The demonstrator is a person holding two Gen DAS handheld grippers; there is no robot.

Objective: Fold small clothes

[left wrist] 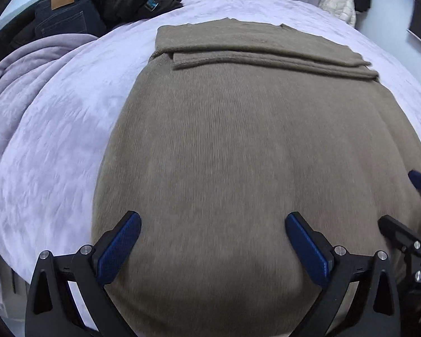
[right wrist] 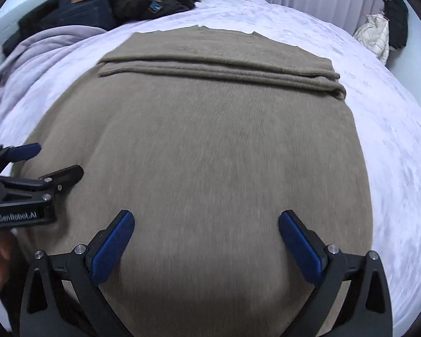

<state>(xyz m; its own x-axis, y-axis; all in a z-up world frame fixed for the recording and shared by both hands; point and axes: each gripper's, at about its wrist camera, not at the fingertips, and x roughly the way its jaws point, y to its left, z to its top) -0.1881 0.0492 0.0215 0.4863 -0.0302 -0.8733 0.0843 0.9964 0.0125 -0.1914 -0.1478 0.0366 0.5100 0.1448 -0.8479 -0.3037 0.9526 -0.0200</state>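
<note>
The taupe sweater (left wrist: 238, 140) lies flat on the lilac bedspread (left wrist: 56, 126), sleeves already folded across its 12 o'clock end; the body fold looks left to do. Left gripper (left wrist: 213, 250) and right gripper (right wrist: 206, 248) hover at 6 o'clock, fingers wide, empty.

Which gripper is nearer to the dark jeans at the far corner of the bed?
Left. The left gripper is over the sweater's jeans-side half; the right gripper is beside it, farther from the jeans.
</note>
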